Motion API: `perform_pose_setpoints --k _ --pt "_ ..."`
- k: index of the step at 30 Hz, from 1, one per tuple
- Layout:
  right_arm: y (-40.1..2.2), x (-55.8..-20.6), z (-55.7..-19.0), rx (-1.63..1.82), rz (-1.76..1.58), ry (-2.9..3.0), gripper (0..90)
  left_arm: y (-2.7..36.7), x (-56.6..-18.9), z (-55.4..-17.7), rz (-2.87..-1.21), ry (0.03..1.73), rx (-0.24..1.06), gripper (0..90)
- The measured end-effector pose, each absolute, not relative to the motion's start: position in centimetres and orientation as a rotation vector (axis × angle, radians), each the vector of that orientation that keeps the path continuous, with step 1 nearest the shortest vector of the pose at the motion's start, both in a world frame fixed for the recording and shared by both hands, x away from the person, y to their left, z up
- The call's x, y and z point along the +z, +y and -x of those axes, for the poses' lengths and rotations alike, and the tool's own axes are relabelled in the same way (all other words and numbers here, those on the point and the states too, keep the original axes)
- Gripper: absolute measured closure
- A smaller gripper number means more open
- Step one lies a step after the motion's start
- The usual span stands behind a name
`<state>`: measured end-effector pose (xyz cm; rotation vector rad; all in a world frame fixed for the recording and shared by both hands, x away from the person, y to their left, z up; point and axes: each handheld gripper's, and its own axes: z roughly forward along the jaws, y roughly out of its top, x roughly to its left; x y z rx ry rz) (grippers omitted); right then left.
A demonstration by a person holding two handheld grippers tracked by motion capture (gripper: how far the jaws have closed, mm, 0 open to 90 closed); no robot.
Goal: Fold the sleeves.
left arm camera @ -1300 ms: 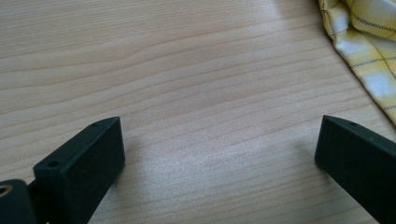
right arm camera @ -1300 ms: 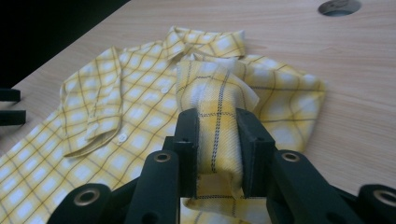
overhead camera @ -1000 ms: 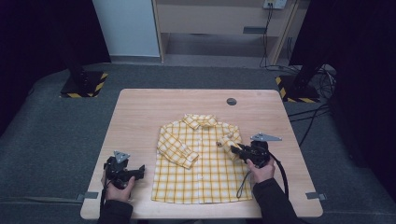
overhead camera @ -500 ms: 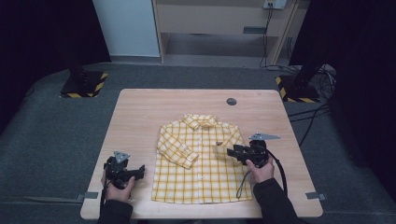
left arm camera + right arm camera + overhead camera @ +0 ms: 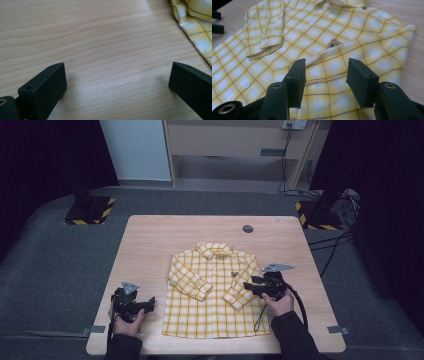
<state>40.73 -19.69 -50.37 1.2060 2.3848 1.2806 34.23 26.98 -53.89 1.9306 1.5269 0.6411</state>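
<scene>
From the high view, the yellow plaid shirt (image 5: 215, 292) lies flat near the middle of the table (image 5: 150, 240), collar toward the far edge and hem toward the near edge, both sleeves folded in over the chest. The right gripper (image 5: 251, 286) sits at the shirt's right side, over the folded right sleeve (image 5: 243, 287), so it is the nearer one; the left gripper (image 5: 148, 304) rests on bare wood well apart from the shirt, toward the near left corner. In the left gripper view its jaws stand wide apart over the tabletop, with a corner of the shirt (image 5: 197, 27) cut off at the upper right. In the right gripper view the jaws have just been opening and stand partly apart above the sleeve (image 5: 362, 47), pressing on nothing; whether they touch the cloth is hard to tell.
</scene>
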Motion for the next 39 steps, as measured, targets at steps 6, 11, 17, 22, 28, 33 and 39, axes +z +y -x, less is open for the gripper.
perform_pose_setpoints --k 6,11,17,22,28,33,39 --pt "-17.9 -50.8 -40.2 1.267 -1.136 2.42 49.1 27.0 -53.9 -34.2 -1.93 1.527 0.641 0.5" --pt "-16.7 -51.3 -39.7 1.224 -1.05 2.476 49.8 27.0 -53.9 -34.2 -1.93 1.527 0.641 0.5" --pt "-15.4 -52.1 -39.3 1.156 -0.968 2.532 49.5 27.0 -53.9 -34.2 -1.931 1.527 0.641 0.5" --pt "-14.9 -52.8 -39.2 1.115 -0.951 2.541 50.4 27.0 -53.9 -34.2 -1.931 1.527 0.641 0.5" --pt "-14.6 -53.2 -38.9 1.12 -0.935 2.523 55.9 27.0 -53.9 -34.2 -1.93 1.527 0.642 0.5" --pt "-14.7 -53.3 -38.7 1.152 -0.957 2.521 63.5 27.0 -53.9 -34.2 -1.931 1.527 0.642 0.5" --pt "-14.7 -53.4 -38.5 1.177 -0.967 2.506 68.2 27.0 -53.9 -34.2 -1.931 1.527 0.642 0.5"
